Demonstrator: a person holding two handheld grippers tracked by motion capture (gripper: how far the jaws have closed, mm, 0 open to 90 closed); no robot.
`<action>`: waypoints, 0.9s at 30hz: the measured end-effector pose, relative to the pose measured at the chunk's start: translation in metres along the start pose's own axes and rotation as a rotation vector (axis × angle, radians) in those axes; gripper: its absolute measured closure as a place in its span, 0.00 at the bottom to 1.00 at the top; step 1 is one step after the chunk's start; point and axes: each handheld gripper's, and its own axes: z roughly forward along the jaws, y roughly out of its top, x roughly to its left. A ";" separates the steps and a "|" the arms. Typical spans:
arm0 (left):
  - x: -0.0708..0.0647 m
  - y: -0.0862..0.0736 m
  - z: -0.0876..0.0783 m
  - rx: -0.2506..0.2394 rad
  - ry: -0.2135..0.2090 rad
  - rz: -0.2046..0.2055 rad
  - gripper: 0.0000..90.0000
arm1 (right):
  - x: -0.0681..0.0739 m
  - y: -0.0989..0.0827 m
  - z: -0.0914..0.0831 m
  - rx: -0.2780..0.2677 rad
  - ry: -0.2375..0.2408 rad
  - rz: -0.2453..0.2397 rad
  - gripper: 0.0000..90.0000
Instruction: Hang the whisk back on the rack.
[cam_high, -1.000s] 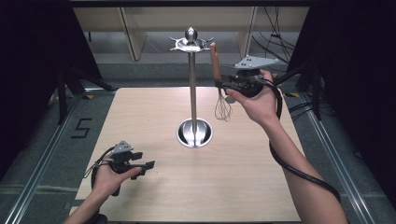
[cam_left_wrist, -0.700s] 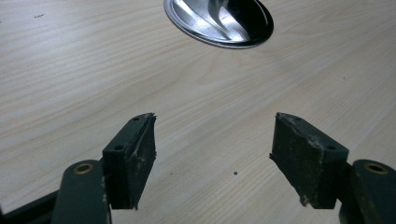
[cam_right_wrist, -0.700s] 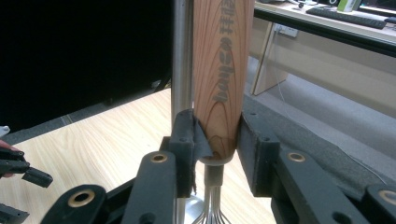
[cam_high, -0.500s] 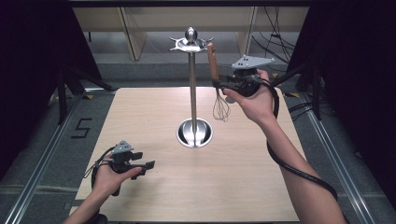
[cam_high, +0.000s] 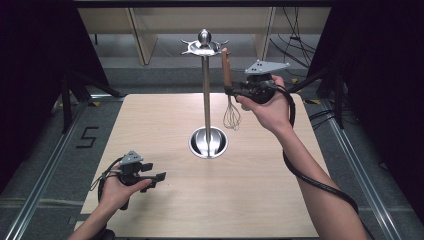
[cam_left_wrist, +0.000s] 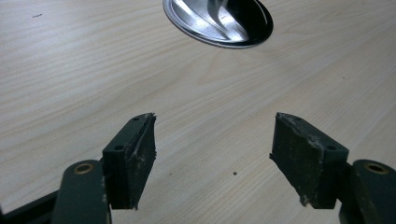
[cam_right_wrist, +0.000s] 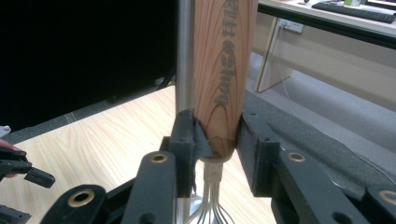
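Wood-handled and wire-headed, the whisk (cam_high: 229, 90) hangs upright in my right gripper (cam_high: 234, 92), handle up and wire loops down, held well above the table (cam_high: 280, 200) at about two o'clock from the stand's base. In the right gripper view I see both jaws pinching the lower end of the wooden handle (cam_right_wrist: 222, 79) just above the metal collar, the pads pressed against its two sides, with the wires fanning out below. The handle carries printed lettering running along its length.

At twelve o'clock from the base stands the steel stand (cam_high: 206, 85), its thin pole rising to a crown of small hooks and a ball at the top. The whisk sits just beside that pole, at its three o'clock side, and the handle's top comes near the hook ring but a little below it; I cannot tell whether it touches a hook. In the right gripper view the pole runs straight up immediately beside the handle.

My left gripper (cam_high: 156, 177) rests low over the table at about seven o'clock from the round base (cam_high: 208, 143), well apart from it. Its jaws stand spread wide with nothing between them, only bare wood grain showing beyond the worn pads (cam_left_wrist: 137, 154) in the left gripper view, and the polished base (cam_left_wrist: 219, 21) lies ahead at twelve o'clock.
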 end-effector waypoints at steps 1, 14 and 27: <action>0.000 0.000 0.000 0.004 0.002 0.005 0.33 | -0.001 0.000 0.001 -0.013 0.003 -0.013 0.77; 0.000 0.000 -0.001 0.001 -0.001 0.005 0.33 | 0.003 -0.002 -0.003 -0.007 -0.008 -0.010 0.72; 0.000 -0.001 0.000 -0.024 0.010 -0.004 0.33 | 0.000 -0.018 -0.028 0.004 -0.050 -0.025 0.56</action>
